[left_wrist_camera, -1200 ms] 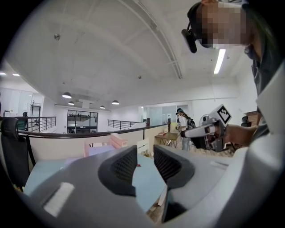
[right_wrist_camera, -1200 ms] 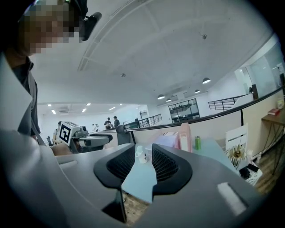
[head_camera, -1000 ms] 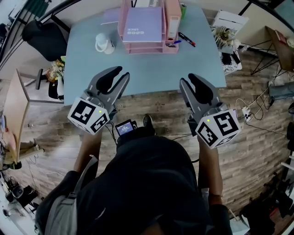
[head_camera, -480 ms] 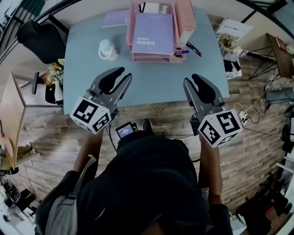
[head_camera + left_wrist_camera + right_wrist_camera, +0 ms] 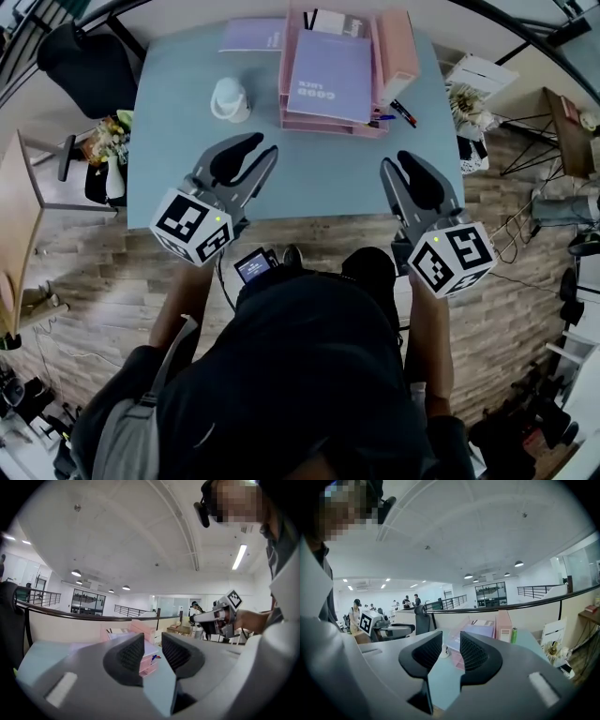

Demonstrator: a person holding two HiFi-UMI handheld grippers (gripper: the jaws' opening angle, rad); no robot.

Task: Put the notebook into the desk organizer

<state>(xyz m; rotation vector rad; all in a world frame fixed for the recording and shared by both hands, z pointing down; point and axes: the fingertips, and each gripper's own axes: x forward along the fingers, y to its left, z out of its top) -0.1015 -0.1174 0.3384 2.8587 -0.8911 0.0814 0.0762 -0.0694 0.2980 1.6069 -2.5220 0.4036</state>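
A purple notebook (image 5: 328,64) lies on the top tray of the pink desk organizer (image 5: 333,124) at the back of the blue table (image 5: 319,173). A second purple notebook (image 5: 253,35) lies flat on the table left of the organizer. My left gripper (image 5: 251,150) hovers over the table's front part, with its jaws slightly apart and nothing between them. My right gripper (image 5: 396,161) hovers at the front right, also a little open and empty. In the right gripper view the organizer (image 5: 487,630) stands beyond the jaws (image 5: 451,641). In the left gripper view the organizer (image 5: 140,632) also shows.
A white cup (image 5: 230,98) stands left of the organizer. Pens (image 5: 398,112) lie at its right side. A black chair (image 5: 80,56) is at the table's left. Cables and clutter (image 5: 473,112) sit on the wooden floor to the right.
The head view has shifted, so the table and organizer now sit lower and farther right in the picture. Both grippers hold nearly the same pose, still empty.
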